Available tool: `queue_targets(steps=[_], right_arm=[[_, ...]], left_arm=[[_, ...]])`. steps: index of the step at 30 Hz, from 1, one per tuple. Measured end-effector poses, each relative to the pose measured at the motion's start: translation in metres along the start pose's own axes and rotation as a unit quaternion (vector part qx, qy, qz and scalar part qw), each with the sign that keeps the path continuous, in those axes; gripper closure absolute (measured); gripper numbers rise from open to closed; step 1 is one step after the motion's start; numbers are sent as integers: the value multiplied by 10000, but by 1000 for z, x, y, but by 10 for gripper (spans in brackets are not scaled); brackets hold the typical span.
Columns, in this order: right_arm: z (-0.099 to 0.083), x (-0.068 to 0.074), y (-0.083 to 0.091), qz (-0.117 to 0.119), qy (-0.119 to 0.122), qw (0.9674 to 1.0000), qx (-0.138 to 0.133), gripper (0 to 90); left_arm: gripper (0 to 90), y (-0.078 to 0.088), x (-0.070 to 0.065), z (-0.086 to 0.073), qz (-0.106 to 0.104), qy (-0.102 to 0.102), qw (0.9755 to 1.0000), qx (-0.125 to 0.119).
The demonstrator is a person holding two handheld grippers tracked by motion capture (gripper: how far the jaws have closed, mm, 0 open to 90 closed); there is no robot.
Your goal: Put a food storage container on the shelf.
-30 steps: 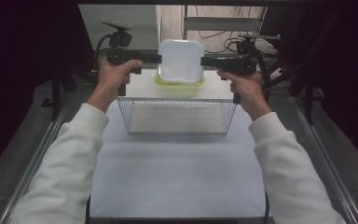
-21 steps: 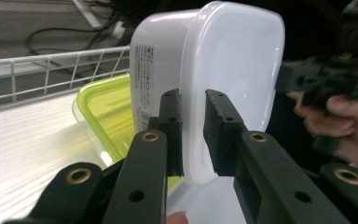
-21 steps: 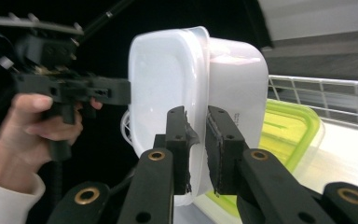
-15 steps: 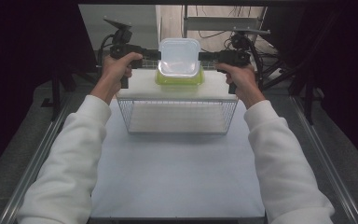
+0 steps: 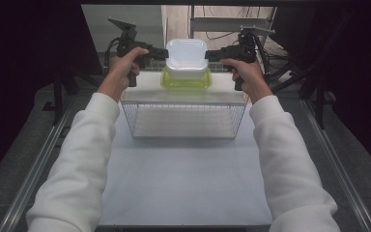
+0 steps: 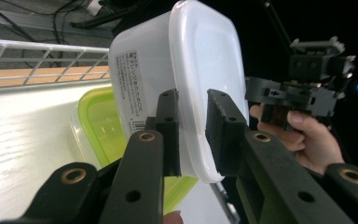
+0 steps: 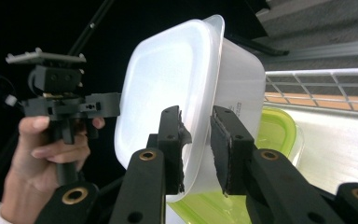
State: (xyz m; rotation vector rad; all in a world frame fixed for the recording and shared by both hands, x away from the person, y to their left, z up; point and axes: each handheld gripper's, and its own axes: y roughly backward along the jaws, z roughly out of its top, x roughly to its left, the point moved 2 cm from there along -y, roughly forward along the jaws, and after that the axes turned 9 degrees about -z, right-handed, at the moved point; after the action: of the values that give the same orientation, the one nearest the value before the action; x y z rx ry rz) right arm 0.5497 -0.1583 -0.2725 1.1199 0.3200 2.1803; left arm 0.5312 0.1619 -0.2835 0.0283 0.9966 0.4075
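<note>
A white translucent lidded container (image 5: pixel 187 57) rests on top of a green-lidded container (image 5: pixel 186 81) at the far side of the table. My left gripper (image 5: pixel 164 52) is at its left end and my right gripper (image 5: pixel 208 54) at its right end. In the left gripper view, the white container's (image 6: pixel 205 60) rim lies between my left gripper's (image 6: pixel 193 135) jaws, which have just been opening. The right gripper's (image 7: pixel 197 140) jaws have also just been opening. The white container's (image 7: pixel 168 79) rim stands between them with a gap beside it. Both grippers are open.
The green container (image 6: pixel 98 126) stands on a white wood-grain board (image 5: pixel 140 89) behind a wire basket (image 5: pixel 183 121). A wire rail (image 6: pixel 37 51) runs along the board's far edge. Metal rails (image 5: pixel 34 169) line the table's sides, with cables and dark stands beyond.
Both hands have carried the white container away from the person and down onto the green container. The jaws now stand slightly wider around its rim.
</note>
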Motion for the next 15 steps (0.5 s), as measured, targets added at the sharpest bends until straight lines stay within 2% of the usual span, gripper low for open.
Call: queue_targets(steps=[6,10,15], right_arm=[[4,-8,-6,100,-417,9991,-3,709],[6,-14,-8,180,-549,9983,12,705],[4,-15,-5,252,-571,9980,104,707]], left_arm=[[729,-5,10,4,-55,221,9996,-158],[726,-7,14,4,-197,288,9992,-202],[729,-5,12,0,-265,294,9991,-118]])
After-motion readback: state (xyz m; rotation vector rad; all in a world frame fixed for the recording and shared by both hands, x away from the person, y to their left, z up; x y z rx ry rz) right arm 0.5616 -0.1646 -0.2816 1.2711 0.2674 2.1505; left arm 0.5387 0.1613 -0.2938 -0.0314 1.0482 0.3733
